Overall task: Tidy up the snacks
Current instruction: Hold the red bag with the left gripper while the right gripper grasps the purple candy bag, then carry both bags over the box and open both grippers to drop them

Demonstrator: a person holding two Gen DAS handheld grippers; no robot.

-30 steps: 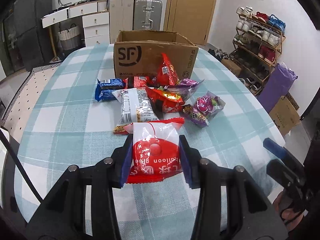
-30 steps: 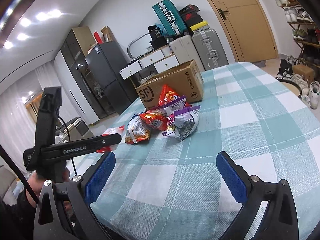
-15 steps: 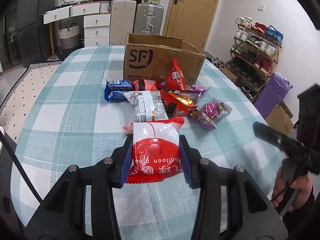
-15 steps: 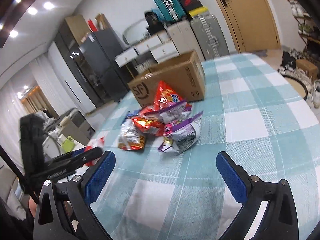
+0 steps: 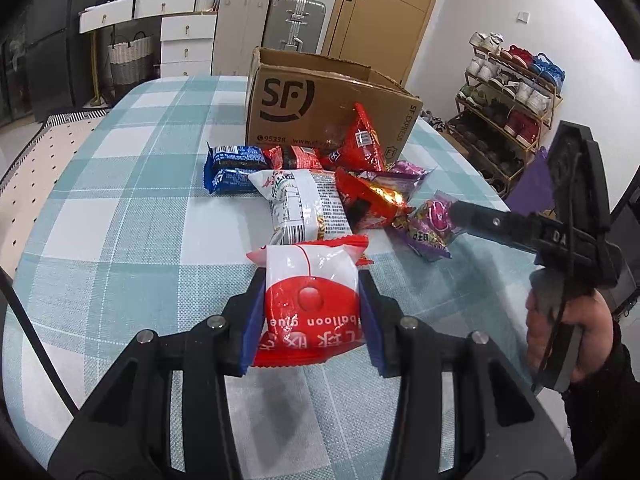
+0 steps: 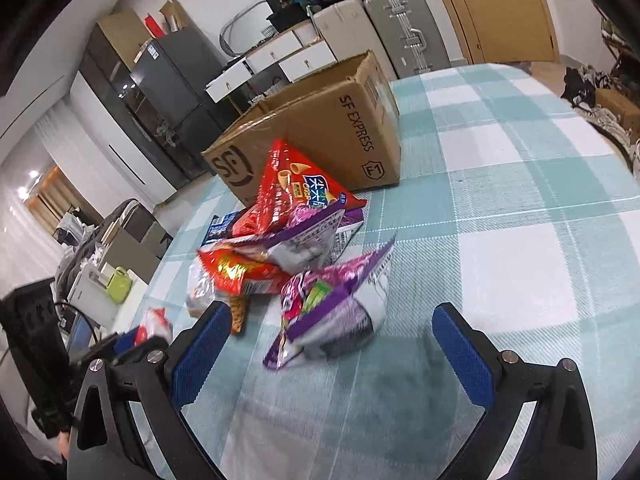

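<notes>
Checked teal-and-white cloth covers the surface [image 5: 120, 208], where one open cardboard box [image 5: 320, 116] stands behind a loose heap of snack packets. One red-and-white packet [image 5: 312, 300], glossy, with a red disc and upside-down lettering reading "balloon glue", sits pinched between the blue pads of the left tool [image 5: 310, 312], just above the cloth at the near edge of the heap. Seven packets lie beyond it: one white packet with a barcode [image 5: 308, 208], one blue [image 5: 232, 164], one small red packet [image 5: 296, 156] beside the blue, one tall red cone-shaped bag [image 5: 360, 140] leaning on the box, one red-and-gold [image 5: 368, 200], and two purple ones [image 5: 430, 228] [image 5: 408, 172]. Right tool [image 6: 332, 344] has its two blue pads spread wide on either side of the nearer purple packet [image 6: 332, 316], not touching it. Two suitcases [image 5: 296, 20] stand against the far wall, and one shoe rack [image 5: 508, 100] is to the right
</notes>
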